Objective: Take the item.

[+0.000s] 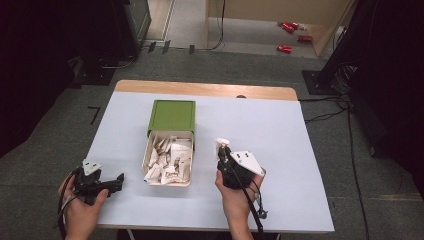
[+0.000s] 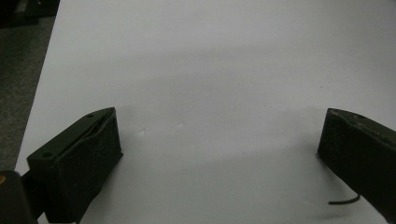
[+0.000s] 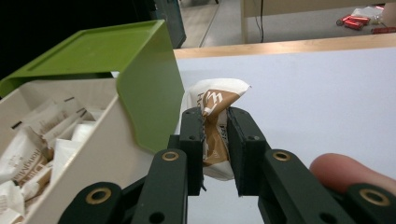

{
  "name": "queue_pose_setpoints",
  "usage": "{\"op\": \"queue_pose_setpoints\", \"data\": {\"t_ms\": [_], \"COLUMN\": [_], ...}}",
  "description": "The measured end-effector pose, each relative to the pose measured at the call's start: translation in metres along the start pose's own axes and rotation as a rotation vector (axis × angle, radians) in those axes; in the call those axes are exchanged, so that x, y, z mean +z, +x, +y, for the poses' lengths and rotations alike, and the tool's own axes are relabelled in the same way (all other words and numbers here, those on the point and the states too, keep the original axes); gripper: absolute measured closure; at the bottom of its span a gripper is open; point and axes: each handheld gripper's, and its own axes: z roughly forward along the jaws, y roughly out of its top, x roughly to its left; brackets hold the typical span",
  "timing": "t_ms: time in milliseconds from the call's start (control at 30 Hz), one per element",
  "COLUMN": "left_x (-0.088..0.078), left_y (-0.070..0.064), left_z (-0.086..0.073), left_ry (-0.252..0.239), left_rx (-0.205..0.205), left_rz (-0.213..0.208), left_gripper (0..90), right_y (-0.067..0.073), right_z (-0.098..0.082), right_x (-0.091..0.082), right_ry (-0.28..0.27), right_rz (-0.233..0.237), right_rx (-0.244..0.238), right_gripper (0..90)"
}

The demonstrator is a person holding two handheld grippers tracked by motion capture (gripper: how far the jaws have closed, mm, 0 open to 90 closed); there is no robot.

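Overhead and tong-mounted views of a sachet being handled beside an open box. The landmark is the white box [image 1: 168, 159] near the middle of the counter [image 1: 280, 130], with its green lid [image 1: 172, 115] hinged open on the far side. The right tongs [image 1: 222, 146] stand just to the right of the box, clamped narrowly on one white-and-brown sachet [image 3: 215, 121]; in the right gripper view the packet is pinched upright between the two pads, its crimped top standing above them, close to the lid's edge. The left tongs [image 1: 120, 181] rest to the left of the box near the counter's front edge, spread wide with nothing between them, as the left gripper view [image 2: 219, 154] confirms over bare counter.

Step in hand, as judged: one sachet is being carried between the box and the counter to its right; whether it is leaving the box or heading for it cannot be told. The next move calls for lowering the packet to its resting place and opening the pads without dragging it.

Count: one box, one lid, one held sachet, two tongs. Further sachets [image 1: 165, 162] lie heaped in the box, perhaps a dozen; overlap prevents a firm count.
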Motion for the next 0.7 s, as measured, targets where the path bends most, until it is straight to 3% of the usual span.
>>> {"op": "queue_pose_setpoints", "data": {"t_ms": [700], "left_x": [0.0], "left_y": [0.0], "left_z": [0.0], "left_ry": [0.0], "left_rx": [0.0], "left_rz": [0.0], "left_gripper": [0.0], "right_y": [-0.025], "right_z": [-0.03], "right_x": [0.025], "right_ry": [0.082], "right_rz": [-0.065], "right_rx": [0.033], "right_gripper": [77.6]}}
